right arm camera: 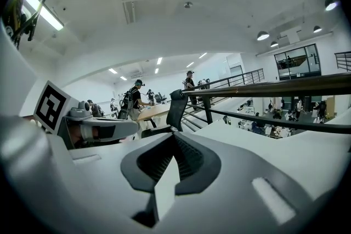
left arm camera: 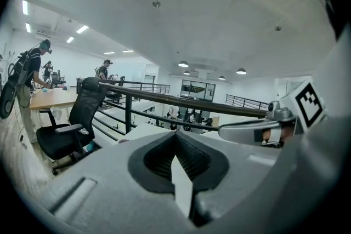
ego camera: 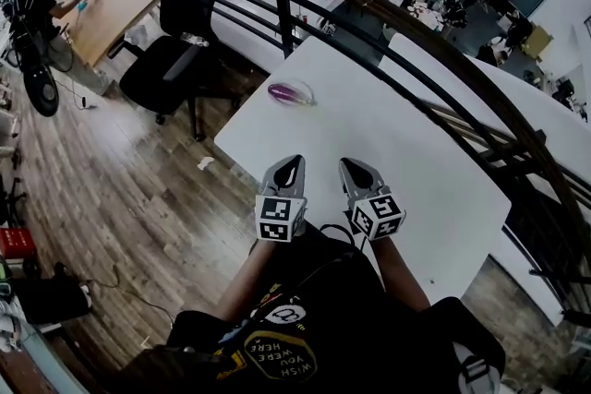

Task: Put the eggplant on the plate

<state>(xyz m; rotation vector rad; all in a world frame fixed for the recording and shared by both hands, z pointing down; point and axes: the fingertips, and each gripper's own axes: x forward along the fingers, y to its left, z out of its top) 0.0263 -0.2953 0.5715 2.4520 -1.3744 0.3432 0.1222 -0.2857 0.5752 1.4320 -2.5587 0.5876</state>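
Observation:
A purple eggplant (ego camera: 289,91) lies at the far left part of the white table (ego camera: 416,152), on what looks like a clear plate (ego camera: 308,98) whose rim shows round it. Both grippers hover side by side over the table's near edge, close to the person's body and well short of the eggplant. My left gripper (ego camera: 294,163) (left arm camera: 176,142) has its jaws together with nothing between them. So does my right gripper (ego camera: 349,165) (right arm camera: 174,142), just to its right. Each gripper view shows the other gripper's marker cube beside it.
A dark railing (ego camera: 369,5) curves along the table's far side, with an open lower floor beyond. A black office chair (ego camera: 180,23) stands on the wooden floor (ego camera: 120,189) left of the table. People work at a wooden desk (ego camera: 102,5) far left.

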